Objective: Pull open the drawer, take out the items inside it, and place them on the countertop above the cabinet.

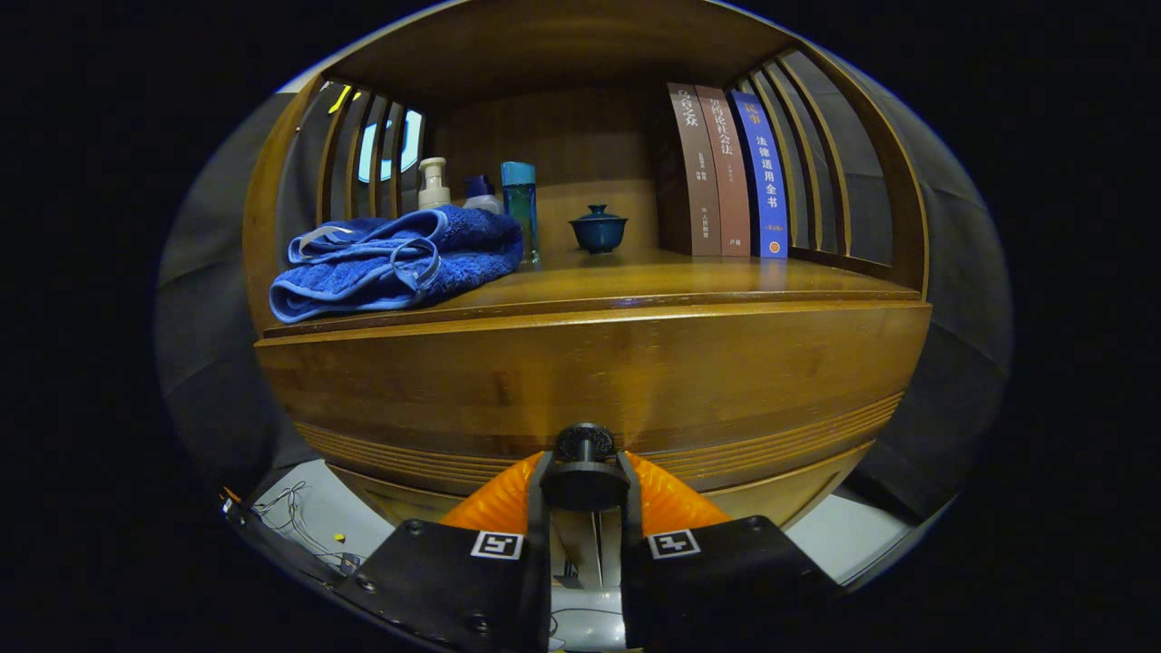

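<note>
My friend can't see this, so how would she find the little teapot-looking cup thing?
Look at the wooden cabinet's countertop, above the drawer knob that the gripper is shut on. Between the teal bottle and the standing books sits a lidded cup. It is the only dark blue, round, squat thing there, with a knob on top.

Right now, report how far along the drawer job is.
Done: the gripper has reached the drawer front, fingers closed on the round drawer knob. In hand: the pull; the drawer looks shut, flush under the countertop. Left: opening it, lifting out its contents, and setting them on the countertop beside the blue towel and lidded teacup.
</note>
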Demonstrator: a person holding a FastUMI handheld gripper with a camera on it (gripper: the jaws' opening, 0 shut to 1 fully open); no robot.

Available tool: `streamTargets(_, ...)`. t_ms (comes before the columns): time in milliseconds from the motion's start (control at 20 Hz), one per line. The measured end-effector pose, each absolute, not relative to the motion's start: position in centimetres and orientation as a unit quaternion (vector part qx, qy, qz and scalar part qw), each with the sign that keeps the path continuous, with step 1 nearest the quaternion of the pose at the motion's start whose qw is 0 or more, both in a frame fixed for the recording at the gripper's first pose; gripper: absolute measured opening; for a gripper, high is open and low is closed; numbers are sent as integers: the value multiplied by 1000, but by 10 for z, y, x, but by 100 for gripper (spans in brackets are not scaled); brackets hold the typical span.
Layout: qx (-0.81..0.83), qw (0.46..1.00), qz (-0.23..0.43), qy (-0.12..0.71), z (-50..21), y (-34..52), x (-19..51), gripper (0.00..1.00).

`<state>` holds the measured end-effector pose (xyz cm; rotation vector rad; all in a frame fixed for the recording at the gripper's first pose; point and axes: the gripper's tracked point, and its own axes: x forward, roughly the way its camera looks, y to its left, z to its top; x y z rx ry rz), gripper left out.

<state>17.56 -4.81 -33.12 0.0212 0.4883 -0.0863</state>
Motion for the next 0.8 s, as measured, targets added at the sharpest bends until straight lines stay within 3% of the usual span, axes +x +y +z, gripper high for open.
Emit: streamTargets(800,10,956,-47,288,-311,-38,43,35)
